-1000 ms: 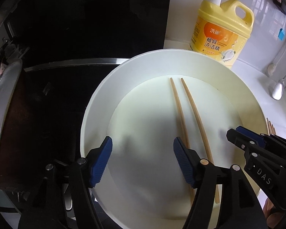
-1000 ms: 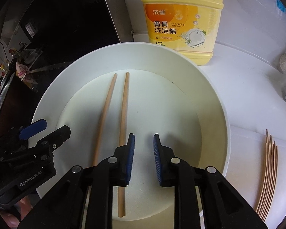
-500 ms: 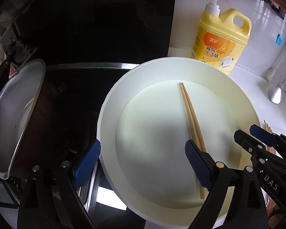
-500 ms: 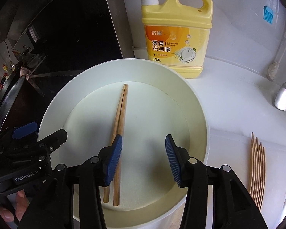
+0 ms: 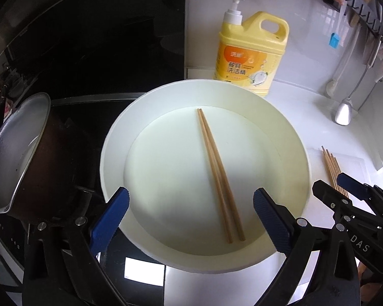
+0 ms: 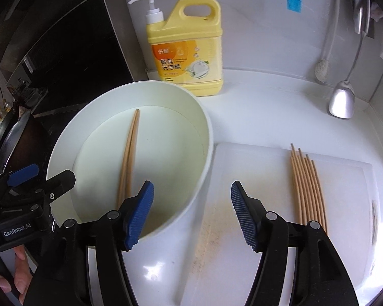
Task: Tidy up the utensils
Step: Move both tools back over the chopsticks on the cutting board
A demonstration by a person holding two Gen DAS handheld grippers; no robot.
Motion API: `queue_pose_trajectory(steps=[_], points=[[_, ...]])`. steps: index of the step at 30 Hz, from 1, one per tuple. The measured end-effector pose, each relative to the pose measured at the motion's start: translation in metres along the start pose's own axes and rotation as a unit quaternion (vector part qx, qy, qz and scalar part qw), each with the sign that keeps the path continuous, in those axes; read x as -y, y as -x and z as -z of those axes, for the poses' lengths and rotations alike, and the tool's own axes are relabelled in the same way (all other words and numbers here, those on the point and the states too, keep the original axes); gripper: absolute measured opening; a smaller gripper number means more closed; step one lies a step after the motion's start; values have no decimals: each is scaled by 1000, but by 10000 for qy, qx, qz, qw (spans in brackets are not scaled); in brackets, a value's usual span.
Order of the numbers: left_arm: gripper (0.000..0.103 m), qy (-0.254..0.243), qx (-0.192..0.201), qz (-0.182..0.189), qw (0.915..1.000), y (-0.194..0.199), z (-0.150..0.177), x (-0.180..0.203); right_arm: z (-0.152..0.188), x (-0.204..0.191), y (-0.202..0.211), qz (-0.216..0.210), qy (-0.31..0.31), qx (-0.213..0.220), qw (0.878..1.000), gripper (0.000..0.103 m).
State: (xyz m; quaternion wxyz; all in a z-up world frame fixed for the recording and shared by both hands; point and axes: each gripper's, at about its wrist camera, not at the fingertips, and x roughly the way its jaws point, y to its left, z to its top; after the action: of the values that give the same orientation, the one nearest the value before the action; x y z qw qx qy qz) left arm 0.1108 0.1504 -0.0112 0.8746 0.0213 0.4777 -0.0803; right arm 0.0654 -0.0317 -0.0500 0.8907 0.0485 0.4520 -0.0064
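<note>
Two wooden chopsticks (image 5: 218, 176) lie side by side in a white round basin (image 5: 115, 148); they also show in the right wrist view (image 6: 129, 158) inside the basin (image 6: 204, 127). Several more chopsticks (image 6: 307, 191) lie in a row on a white cutting board (image 6: 242, 255); they show in the left wrist view (image 5: 333, 168) too. My left gripper (image 5: 191, 216) is open and empty above the basin's near rim. My right gripper (image 6: 191, 211) is open and empty over the basin's right edge and the board.
A yellow dish soap bottle (image 6: 189, 51) stands behind the basin. A metal pot (image 5: 15, 153) sits on the black stove at left. A ladle (image 6: 342, 102) and a brush (image 6: 324, 68) hang by the white wall at right.
Both grippers opened wide and pulled back and up from the basin. The two chopsticks, earlier apart, now lie together. The right gripper shifted right toward the cutting board.
</note>
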Motion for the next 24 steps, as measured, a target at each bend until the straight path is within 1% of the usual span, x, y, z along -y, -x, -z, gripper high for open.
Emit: queue_pose_trajectory(steps=[7, 10, 13, 16, 19, 22, 24], points=[[96, -59, 71, 230, 9997, 6, 6, 46, 21, 53, 26, 311, -188, 41, 9993, 62], [96, -76, 103, 286, 9995, 10, 10, 71, 31, 84, 36, 448, -285, 20, 9986, 62], [96, -17, 142, 339, 9993, 15, 17, 97, 42, 116, 47, 483, -311, 62, 9983, 62], [96, 73, 158, 191, 9997, 20, 25, 123, 51, 148, 55, 484, -312, 73, 9983, 62], [96, 182, 165, 89, 9997, 25, 36, 145, 62, 175, 61, 430, -272, 182, 9985, 64], [96, 151, 57, -91, 9998, 27, 46, 165, 71, 199, 60, 367, -294, 145, 9988, 64], [96, 55, 23, -141, 9999, 28, 52, 177, 74, 210, 56, 305, -358, 103, 9988, 64]])
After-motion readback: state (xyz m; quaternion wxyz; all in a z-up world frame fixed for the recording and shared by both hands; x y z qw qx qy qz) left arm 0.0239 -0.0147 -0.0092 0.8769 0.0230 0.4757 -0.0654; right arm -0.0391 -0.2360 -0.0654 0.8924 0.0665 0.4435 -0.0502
